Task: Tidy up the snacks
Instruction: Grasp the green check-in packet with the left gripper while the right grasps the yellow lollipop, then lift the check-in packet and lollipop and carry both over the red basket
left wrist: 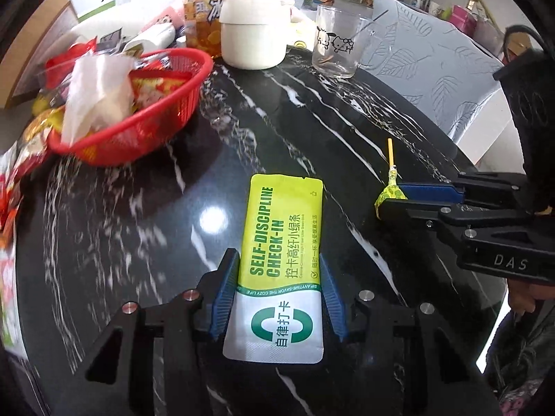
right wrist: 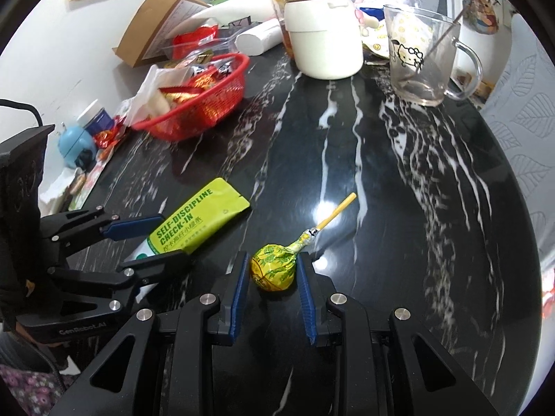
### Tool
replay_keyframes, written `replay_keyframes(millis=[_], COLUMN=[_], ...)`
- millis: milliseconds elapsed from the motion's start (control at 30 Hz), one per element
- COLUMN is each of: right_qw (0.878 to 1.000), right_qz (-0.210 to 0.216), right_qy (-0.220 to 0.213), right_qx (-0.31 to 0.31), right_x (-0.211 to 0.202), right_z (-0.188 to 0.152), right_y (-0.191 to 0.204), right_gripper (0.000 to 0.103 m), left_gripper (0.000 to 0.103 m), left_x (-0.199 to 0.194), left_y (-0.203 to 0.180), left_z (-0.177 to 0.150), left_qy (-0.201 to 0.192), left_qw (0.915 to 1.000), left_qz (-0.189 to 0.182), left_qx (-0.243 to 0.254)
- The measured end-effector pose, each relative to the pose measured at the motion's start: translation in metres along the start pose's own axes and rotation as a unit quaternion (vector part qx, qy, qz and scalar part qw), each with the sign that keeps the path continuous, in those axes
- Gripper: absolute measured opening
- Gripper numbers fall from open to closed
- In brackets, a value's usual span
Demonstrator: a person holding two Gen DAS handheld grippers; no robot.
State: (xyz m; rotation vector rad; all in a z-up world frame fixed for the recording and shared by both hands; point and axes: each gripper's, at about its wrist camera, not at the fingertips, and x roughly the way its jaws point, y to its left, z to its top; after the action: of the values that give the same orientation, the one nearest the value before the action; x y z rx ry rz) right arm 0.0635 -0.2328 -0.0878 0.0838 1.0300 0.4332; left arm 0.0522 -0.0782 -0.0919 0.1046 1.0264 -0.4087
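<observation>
A yellow-green and white snack sachet lies between the blue pads of my left gripper, which is shut on its sides. It also shows in the right wrist view, held by the left gripper. A lollipop in a yellow-green wrapper with a yellow stick sits between the pads of my right gripper, which is shut on its head. In the left wrist view the lollipop is at the tips of the right gripper. A red basket of snacks stands at the far left; it also shows in the right wrist view.
A white kettle and a glass mug stand at the back of the black marble table. A cardboard box, a blue jar and loose wrappers crowd the left side. A white chair is beyond the right edge.
</observation>
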Motion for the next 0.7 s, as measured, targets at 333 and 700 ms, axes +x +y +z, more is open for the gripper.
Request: replay_keyframes(millis=[333, 700], right_qw=[1.0, 1.0], right_qz=[-0.006, -0.007], right_qy=[0.002, -0.001], right_qx=[0.006, 0.01], right_x=[-0.008, -0.01], right_z=[-0.016, -0.02], right_y=[0.007, 0.008], right_gripper=[0.027, 0.027], left_gripper=[0.059, 0.042], left_x=[0.001, 0.0], left_y=[-0.014, -0.009], left_z=[-0.005, -0.004], left_qy=[-0.002, -0.026], left_qw=[0.9995, 0.9991], left_qz=[0.03, 0.034], left_qx=[0.012, -0.002])
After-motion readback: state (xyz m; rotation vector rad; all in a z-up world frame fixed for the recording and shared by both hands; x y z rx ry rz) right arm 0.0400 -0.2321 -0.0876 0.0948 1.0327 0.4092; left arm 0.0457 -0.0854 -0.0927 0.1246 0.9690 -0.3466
